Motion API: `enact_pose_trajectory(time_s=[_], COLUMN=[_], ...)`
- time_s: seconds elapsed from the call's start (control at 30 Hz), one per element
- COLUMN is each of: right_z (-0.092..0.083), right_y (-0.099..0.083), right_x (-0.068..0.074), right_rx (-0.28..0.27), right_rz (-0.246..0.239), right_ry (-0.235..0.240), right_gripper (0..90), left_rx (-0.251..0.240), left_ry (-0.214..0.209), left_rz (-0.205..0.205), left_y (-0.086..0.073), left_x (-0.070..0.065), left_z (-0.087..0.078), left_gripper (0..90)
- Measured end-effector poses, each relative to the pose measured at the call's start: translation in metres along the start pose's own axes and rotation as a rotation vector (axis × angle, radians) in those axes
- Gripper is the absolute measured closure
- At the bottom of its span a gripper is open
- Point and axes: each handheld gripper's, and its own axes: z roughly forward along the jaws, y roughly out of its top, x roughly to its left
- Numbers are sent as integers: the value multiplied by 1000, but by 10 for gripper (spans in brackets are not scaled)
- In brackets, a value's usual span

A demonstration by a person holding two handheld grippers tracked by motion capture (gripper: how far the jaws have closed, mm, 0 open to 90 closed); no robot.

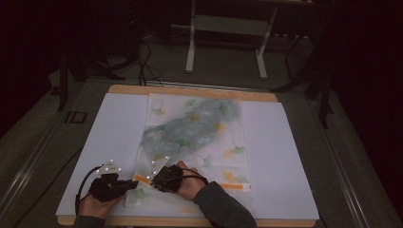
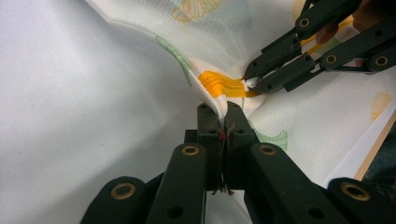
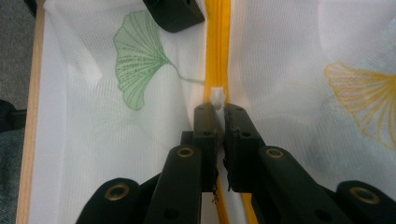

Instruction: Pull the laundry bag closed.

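Observation:
A white mesh bag [image 1: 199, 142] printed with ginkgo leaves lies on the table, with a blue-green garment [image 1: 190, 126] inside it. Its orange zipper [image 1: 233, 186] runs across the near end. My left gripper [image 1: 130, 184] is shut on the bag's fabric at the zipper's left end [image 2: 217, 84] and lifts it into a small peak. My right gripper [image 1: 153, 179] is shut on the white zipper pull [image 3: 217, 98], close to the left one. In the left gripper view, my left gripper [image 2: 223, 112] pinches the mesh and the right gripper [image 2: 250, 84] meets the zipper just beyond. In the right gripper view, the right gripper [image 3: 219, 112] lies along the zipper [image 3: 217, 42].
A white sheet [image 1: 285, 156] covers the wooden table [image 1: 190, 90]; its near edge [image 1: 142, 221] lies just behind my hands. A white metal stand [image 1: 225, 42] is on the floor beyond the table. Dark floor surrounds both sides.

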Motion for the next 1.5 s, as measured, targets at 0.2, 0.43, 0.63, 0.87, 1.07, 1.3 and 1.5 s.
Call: enact_pose_trajectory(time_s=[0.2, 0.43, 0.63, 0.87, 1.07, 1.3, 1.5], right_z=[-2, -5, -8, -12, -15, -19, -22], right_y=[-2, -5, -8, -12, -15, -19, -22], right_x=[0, -1, -1, -3, -4, -5, -6], right_rx=[11, 17, 31, 39, 52, 65, 73], right_rz=[5, 3, -1, -2, -6, -10, -7], right_ry=[-5, -5, -6, -6, -5, -6, -7], right_gripper=[844, 844, 844, 844, 844, 844, 844], left_rx=[-2, -4, -8, -8, -10, -8, -7], left_ry=[2, 0, 1, -3, -4, -2, -2], left_rz=[0, 2, -3, -5, -7, -4, -4], left_y=[0, 0, 0, 0, 0, 0, -1], left_x=[0, 0, 0, 0, 0, 1, 1], left_z=[-1, -1, -1, -2, -2, -2, -2], left_gripper=[880, 881, 881, 881, 881, 881, 881])
